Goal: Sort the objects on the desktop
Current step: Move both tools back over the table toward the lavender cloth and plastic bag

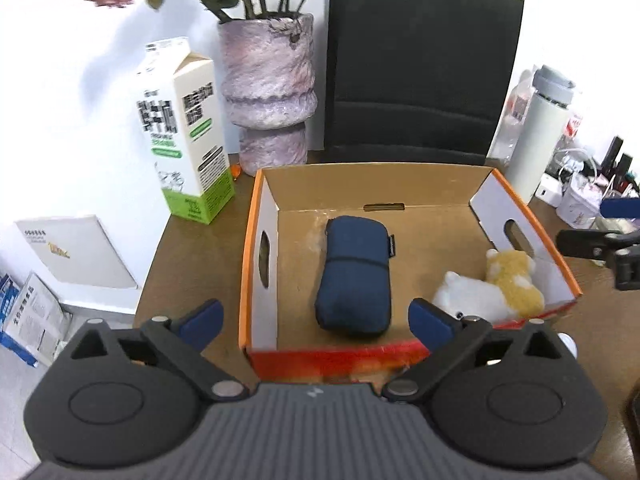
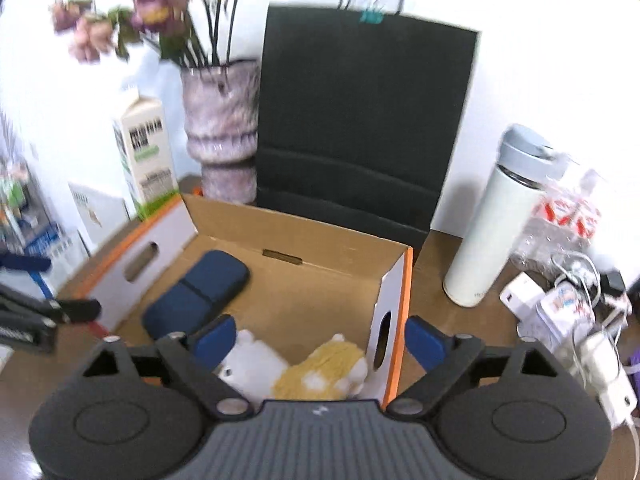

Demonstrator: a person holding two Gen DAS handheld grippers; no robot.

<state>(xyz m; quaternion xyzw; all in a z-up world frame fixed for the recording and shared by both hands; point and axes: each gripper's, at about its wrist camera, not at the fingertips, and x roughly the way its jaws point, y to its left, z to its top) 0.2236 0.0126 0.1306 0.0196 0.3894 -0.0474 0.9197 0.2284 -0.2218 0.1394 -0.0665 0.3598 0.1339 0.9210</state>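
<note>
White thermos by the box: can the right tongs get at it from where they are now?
Probably yes. The right tongs are open and empty, and the white thermos stands upright on the table just outside the cardboard box, ahead and to the right. Only the cable clutter beside it crowds that side.

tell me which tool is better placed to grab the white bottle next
Right. The bottle stands outside the box on the right tool's side, close ahead of its open fingers. The left tool faces the pouch, with the bottle past the box's far corner.
</note>
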